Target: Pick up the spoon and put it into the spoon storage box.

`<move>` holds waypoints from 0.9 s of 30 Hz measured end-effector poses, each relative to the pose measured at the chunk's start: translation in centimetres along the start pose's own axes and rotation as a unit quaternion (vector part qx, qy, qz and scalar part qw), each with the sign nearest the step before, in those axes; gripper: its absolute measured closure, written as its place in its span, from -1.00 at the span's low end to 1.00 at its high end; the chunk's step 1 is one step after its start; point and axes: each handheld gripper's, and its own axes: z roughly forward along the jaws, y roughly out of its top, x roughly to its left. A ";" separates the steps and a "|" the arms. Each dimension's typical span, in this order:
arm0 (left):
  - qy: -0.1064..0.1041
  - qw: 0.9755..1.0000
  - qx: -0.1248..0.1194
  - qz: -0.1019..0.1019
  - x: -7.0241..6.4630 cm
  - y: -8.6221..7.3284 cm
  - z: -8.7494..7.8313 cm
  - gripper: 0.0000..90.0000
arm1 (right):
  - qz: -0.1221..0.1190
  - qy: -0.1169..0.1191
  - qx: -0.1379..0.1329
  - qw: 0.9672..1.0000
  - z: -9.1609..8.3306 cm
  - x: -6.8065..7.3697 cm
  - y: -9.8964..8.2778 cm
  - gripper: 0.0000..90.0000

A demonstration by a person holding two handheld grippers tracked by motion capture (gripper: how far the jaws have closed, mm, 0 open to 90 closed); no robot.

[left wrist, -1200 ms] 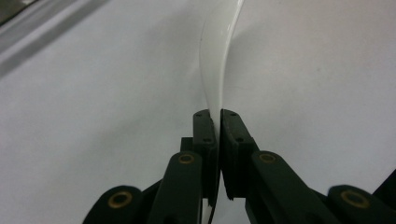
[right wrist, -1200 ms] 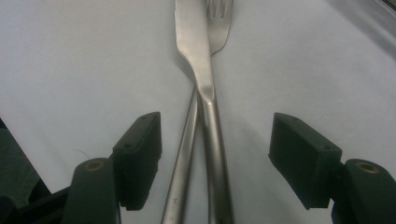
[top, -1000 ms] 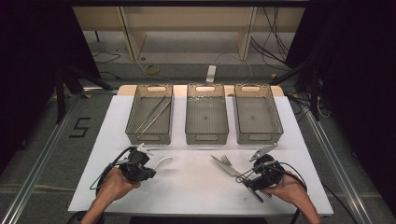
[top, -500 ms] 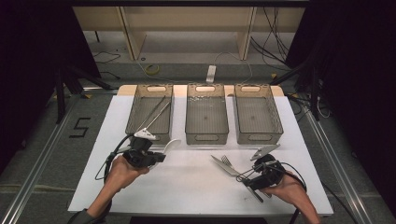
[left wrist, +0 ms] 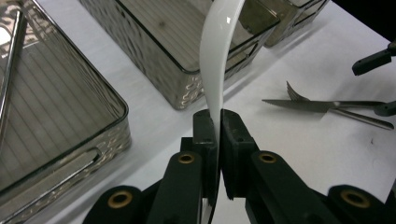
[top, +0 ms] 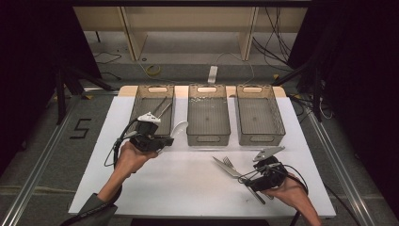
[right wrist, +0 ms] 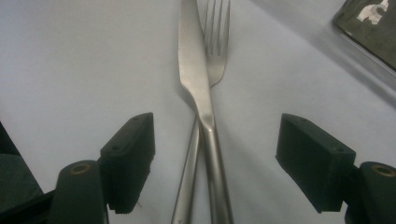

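Left gripper [top: 162, 140], risen, clamps one spoon [left wrist: 218, 60]; right gripper's [right wrist: 215, 161] fingers opening around one knife [right wrist: 196, 74].

Looks like a lab/test rig, not a home: white bench [top: 141, 197] on grey floor, black curtains either side, metal rails [top: 40, 165], loose cables [top: 277, 42] at back, floor marker "5" [top: 81, 128], bare wooden shelving [top: 188, 19] behind.

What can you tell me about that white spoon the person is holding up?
The white spoon looks like smooth, glossy plastic, with a curved handle. The left gripper is shut on its handle, so it is off the white table. In the high view its bowl points toward the middle bin, beside the left bin. Nothing else touches it.
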 end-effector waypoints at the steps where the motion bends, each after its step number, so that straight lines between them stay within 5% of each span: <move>1: -0.001 1.000 0.001 0.002 0.0 0.2 0.0 0.89 | 0.000 -0.001 -0.003 1.000 0.0 0.0 0.0 -0.36; 27: -0.016 0.999 -0.046 -0.022 0.5 4.1 2.5 0.89 | 0.009 -0.004 -0.044 0.999 -0.5 0.2 -0.3 -0.39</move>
